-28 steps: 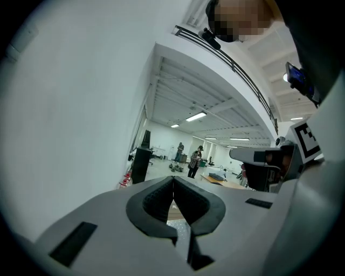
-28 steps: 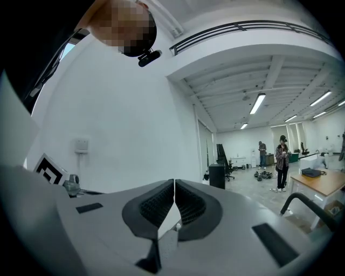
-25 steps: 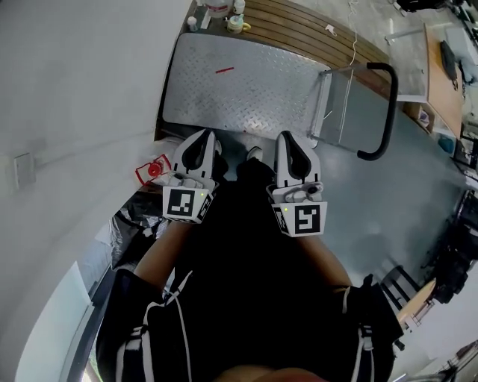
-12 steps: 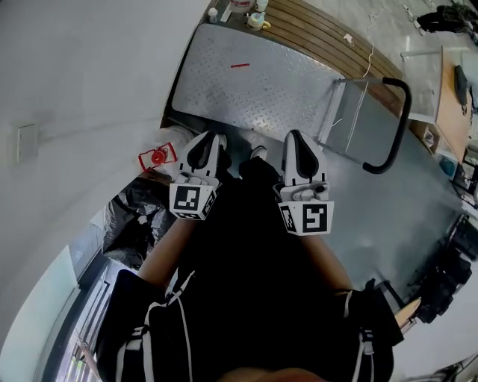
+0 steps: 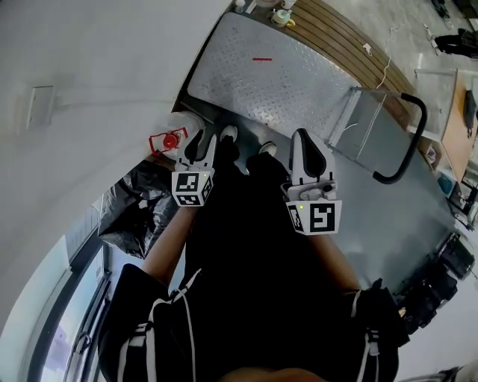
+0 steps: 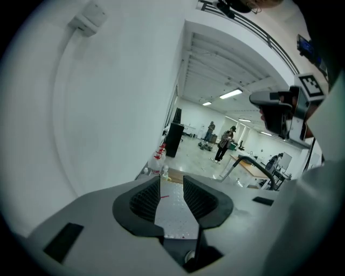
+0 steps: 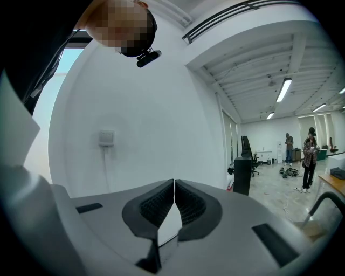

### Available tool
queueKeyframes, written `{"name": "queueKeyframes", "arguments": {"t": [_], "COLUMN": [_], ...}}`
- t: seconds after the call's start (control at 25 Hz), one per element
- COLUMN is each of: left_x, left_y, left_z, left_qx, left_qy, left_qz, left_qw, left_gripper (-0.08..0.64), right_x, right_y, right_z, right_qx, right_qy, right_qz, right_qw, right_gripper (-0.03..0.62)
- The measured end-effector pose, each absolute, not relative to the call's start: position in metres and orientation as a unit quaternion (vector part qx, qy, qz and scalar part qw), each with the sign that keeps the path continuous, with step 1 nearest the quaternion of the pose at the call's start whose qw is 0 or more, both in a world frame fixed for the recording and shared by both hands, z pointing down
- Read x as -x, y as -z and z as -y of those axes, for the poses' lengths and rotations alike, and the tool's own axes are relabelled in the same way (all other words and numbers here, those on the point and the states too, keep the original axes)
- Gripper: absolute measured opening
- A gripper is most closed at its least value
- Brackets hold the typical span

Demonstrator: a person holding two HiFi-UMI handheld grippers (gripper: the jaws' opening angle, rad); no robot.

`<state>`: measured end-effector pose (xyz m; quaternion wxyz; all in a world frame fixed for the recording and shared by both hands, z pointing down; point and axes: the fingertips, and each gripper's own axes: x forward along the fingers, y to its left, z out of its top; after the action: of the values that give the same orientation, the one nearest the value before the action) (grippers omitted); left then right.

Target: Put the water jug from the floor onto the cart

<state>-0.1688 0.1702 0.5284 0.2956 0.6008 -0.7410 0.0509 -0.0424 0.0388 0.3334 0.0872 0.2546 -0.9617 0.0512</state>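
Observation:
The water jug (image 5: 169, 140), clear with a red cap and red handle, stands on the floor against the white wall, left of the cart's near corner. My left gripper (image 5: 205, 139) hangs just right of it and apart from it. Its jaws are opening with nothing between them. In the left gripper view the left gripper (image 6: 171, 184) frames the cart's diamond-plate deck (image 6: 171, 215) through the gap. My right gripper (image 5: 302, 137) is shut and empty over the floor by the cart (image 5: 276, 78). In the right gripper view the right gripper (image 7: 174, 184) faces the wall.
The cart's black push handle (image 5: 407, 142) rises at the right. Bottles and a mug (image 5: 282, 16) stand past the cart's far end beside wooden slats (image 5: 351, 45). A black plastic bag (image 5: 138, 213) lies by the wall at the left. People stand far off in the hall (image 6: 222, 144).
My left gripper has dropped toward the floor beside the jug and its jaws have parted. The right gripper shifted a little and stays shut. The cart now sits farther up and right.

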Motion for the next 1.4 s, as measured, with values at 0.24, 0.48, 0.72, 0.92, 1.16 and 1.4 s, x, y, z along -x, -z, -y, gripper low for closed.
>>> {"name": "queueKeyframes", "arguments": {"t": [0.24,0.48,0.72,0.92,1.16,1.4], "left_x": [0.192,0.212,0.228,0.236,0.237,0.241], "left_y": [-0.611,-0.682,-0.739,-0.781,-0.837,-0.882], "left_z": [-0.217,-0.256,-0.275,-0.284,-0.297,-0.308], "left_qx": [-0.586,-0.514,-0.496,-0.482,-0.452,-0.434], "left_qy": [-0.126,-0.089,-0.119,-0.132,-0.146,-0.165], "left_qz": [0.727,0.713,0.711,0.706,0.691,0.682], "left_qw": [0.335,0.469,0.484,0.502,0.545,0.565], "left_gripper": [0.146,0.153,0.155,0.158,0.159,0.158], "right_x": [0.078,0.098,0.116,0.124,0.119,0.119], "right_y": [-0.337,-0.349,-0.368,-0.387,-0.404,-0.421], "right_z": [-0.056,-0.063,-0.075,-0.073,-0.061,-0.058], "right_qx": [-0.235,-0.219,-0.195,-0.175,-0.177,-0.162], "right_qy": [-0.055,-0.061,-0.052,-0.04,-0.034,-0.026], "right_qz": [0.967,0.969,0.973,0.976,0.974,0.975], "right_qw": [0.086,0.097,0.11,0.125,0.139,0.151], "right_gripper": [0.02,0.02,0.02,0.02,0.02,0.02]}}
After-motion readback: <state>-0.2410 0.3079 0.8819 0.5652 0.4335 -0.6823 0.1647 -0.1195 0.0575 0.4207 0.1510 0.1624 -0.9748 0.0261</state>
